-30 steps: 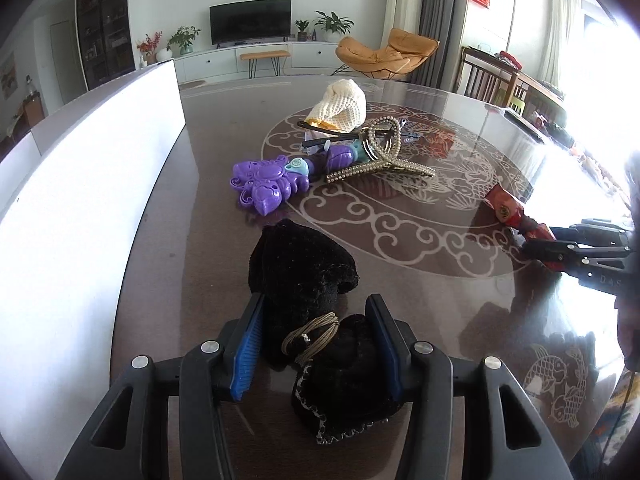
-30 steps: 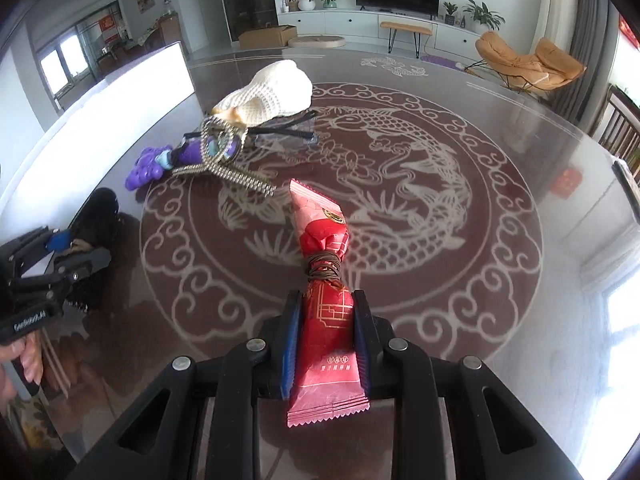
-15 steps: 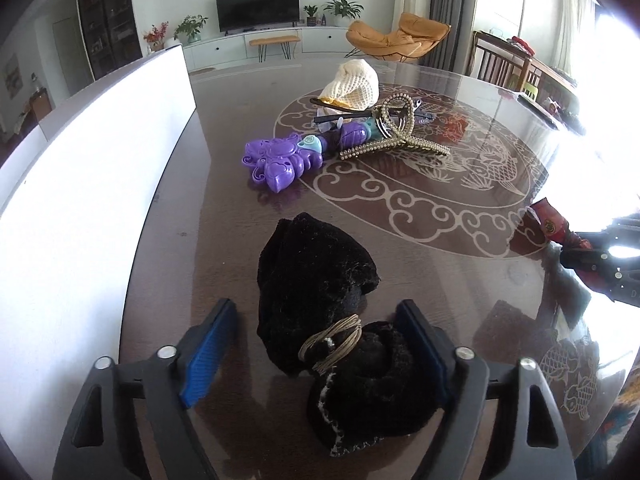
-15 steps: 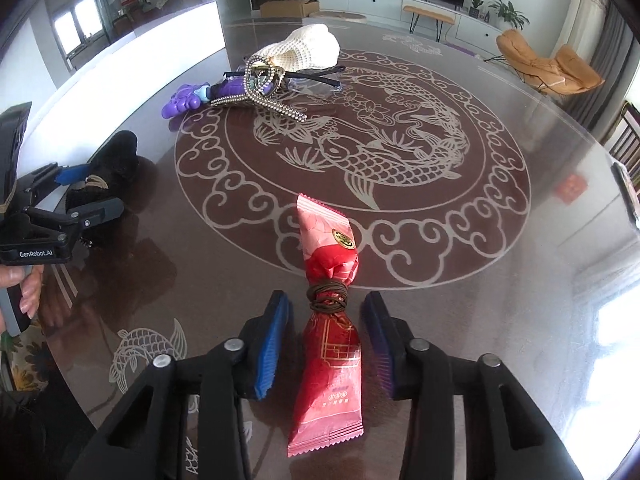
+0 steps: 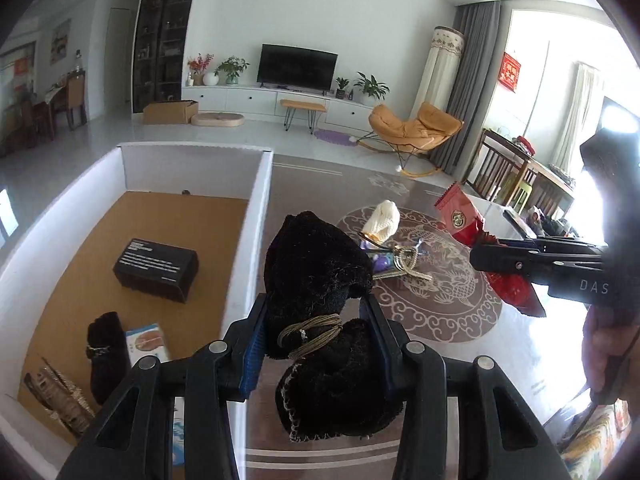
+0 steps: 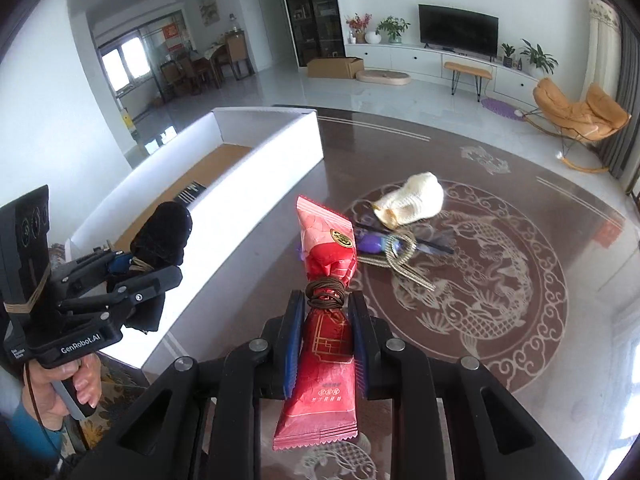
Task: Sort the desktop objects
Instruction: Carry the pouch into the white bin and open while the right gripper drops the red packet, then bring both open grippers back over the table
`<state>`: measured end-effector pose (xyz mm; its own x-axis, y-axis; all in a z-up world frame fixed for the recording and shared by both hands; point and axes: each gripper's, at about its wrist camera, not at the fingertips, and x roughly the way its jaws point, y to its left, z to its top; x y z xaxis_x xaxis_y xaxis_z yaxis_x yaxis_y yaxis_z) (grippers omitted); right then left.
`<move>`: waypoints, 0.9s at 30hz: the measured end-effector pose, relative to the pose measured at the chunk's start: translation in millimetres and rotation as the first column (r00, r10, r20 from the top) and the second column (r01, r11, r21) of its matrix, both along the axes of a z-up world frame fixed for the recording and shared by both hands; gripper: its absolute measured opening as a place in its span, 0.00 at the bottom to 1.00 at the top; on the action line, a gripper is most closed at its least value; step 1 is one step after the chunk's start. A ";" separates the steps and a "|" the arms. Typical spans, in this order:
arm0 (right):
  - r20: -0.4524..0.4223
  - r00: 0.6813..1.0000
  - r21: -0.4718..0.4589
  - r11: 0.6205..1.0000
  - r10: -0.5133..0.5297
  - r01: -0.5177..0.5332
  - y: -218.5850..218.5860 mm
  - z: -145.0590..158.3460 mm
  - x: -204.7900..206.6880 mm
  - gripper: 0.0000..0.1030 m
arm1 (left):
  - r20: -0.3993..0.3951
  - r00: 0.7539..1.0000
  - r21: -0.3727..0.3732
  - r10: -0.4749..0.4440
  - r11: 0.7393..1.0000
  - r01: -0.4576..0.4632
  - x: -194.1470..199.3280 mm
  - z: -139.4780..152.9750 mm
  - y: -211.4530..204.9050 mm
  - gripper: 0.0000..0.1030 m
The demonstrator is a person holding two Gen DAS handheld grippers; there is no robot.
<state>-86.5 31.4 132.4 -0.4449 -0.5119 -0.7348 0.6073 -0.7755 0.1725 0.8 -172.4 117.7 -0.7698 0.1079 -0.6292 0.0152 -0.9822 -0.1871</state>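
The left gripper (image 5: 316, 344) was clamped on a black fuzzy bundle (image 5: 316, 280), its blue-padded jaws pressing in from both sides and holding it in the air beside the right-hand wall of a white box (image 5: 256, 240). The bundle was soft, plush cloth, cinched at its middle by a coil of dull gold elastic band, with a line of pale stitching along its lower edge. The right gripper (image 6: 324, 332) was closed on a red snack packet (image 6: 328, 280), held off the table (image 6: 540, 320) in the same way; the packet was glossy, with crimped ends, a round gold-and-black seal near the top and gold line patterns below, and a brown hair tie was wound tightly round its waist just at the fingertips. Small Chinese characters were printed near its bottom edge, too small to read. On the left gripper's body the lettering "GenRobot.AI" was legible in the right wrist view, and "DAS" showed on the right gripper in the left wrist view. Inside the box, on its brown floor, lay a black carton (image 5: 156, 270) with lines of white print that could not be read, another black bundle (image 5: 106, 354) and a blue-and-white packet (image 5: 146, 340). On the table's dragon medallion sat a cream knitted piece (image 6: 412, 204), a purple toy (image 6: 372, 242) and a gold hair clip (image 6: 404, 262), clustered together.
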 end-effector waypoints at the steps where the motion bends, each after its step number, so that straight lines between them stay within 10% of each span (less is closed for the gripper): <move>1: -0.002 0.999 -0.031 0.999 0.036 -0.036 -21.4 7.2 2.1 0.23 | 0.001 0.999 -0.004 0.042 0.999 -0.042 2.9 3.7 -19.4 0.43; 7: -0.001 0.973 -0.140 0.963 0.232 -0.230 -145.3 18.4 24.0 0.23 | 0.082 0.960 -0.066 0.266 0.963 -0.261 1.2 -7.1 -124.8 0.43; 14: 0.119 0.944 -0.135 0.947 0.308 -0.292 -225.5 -41.6 28.4 0.25 | 0.207 0.909 -0.152 0.362 0.930 -0.335 -14.3 -47.5 -169.2 0.54; 19: 0.123 0.957 -0.162 0.957 0.263 -0.242 -212.4 -59.3 25.7 0.65 | 0.170 0.907 -0.196 0.386 0.915 -0.353 -9.1 -50.7 -164.9 0.86; 27: -0.147 0.986 -0.150 0.984 0.075 -0.097 -110.2 -39.6 23.0 0.92 | 0.033 0.961 -0.114 0.275 0.956 -0.270 2.1 -15.6 -93.9 0.88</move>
